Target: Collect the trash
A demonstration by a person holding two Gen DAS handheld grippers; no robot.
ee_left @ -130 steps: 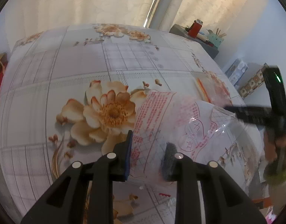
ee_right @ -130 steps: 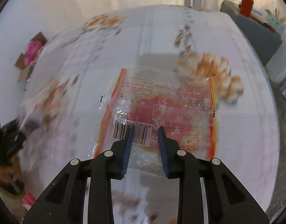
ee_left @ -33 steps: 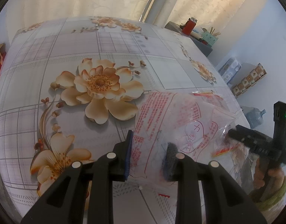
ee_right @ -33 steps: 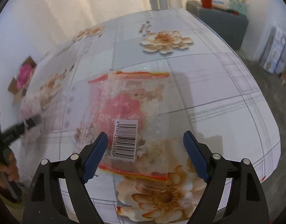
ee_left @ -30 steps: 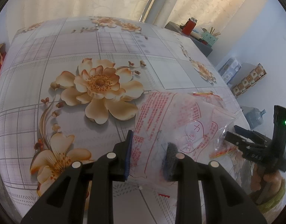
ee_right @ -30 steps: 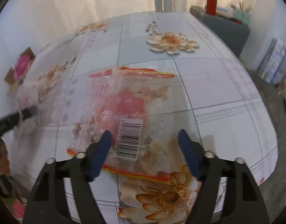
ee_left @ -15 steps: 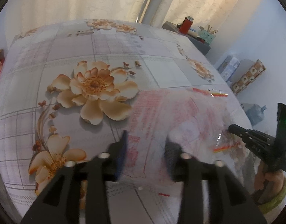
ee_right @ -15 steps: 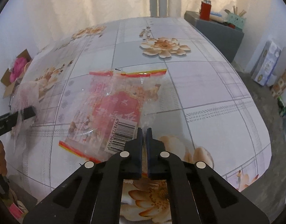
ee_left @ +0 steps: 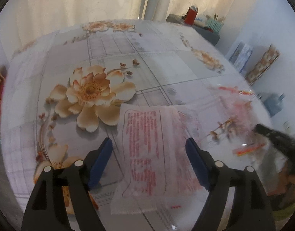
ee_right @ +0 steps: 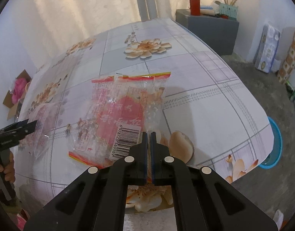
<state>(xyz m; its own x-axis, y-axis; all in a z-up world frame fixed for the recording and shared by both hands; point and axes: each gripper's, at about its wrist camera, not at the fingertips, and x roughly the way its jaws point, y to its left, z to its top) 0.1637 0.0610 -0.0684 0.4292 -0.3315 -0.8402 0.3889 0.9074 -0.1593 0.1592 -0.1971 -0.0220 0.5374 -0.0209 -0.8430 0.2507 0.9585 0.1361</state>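
Note:
A clear plastic wrapper with red print (ee_left: pixel 157 150) lies flat on the floral tablecloth, between the wide-open jaws of my left gripper (ee_left: pixel 149 165); it also shows in the right wrist view (ee_right: pixel 43 119). A second clear wrapper with a red panel and barcode (ee_right: pixel 124 119) is pinched at its near edge by my right gripper (ee_right: pixel 148 146), which is shut on it. In the left wrist view that wrapper (ee_left: pixel 241 115) is blurred at the right, beside the right gripper (ee_left: pixel 272 136).
The table (ee_right: pixel 205 88) has a floral plastic cloth; its right edge and corner are close. A grey cabinet (ee_right: pixel 209 30) with a red container stands behind. A blue basin (ee_right: pixel 274 144) and boxes (ee_right: pixel 268 48) sit on the floor at right. A cardboard box (ee_right: pixel 16 96) lies left.
My left gripper opened and let go of its wrapper, which now lies flat on the table. My right gripper closed on the barcode wrapper's edge and holds it.

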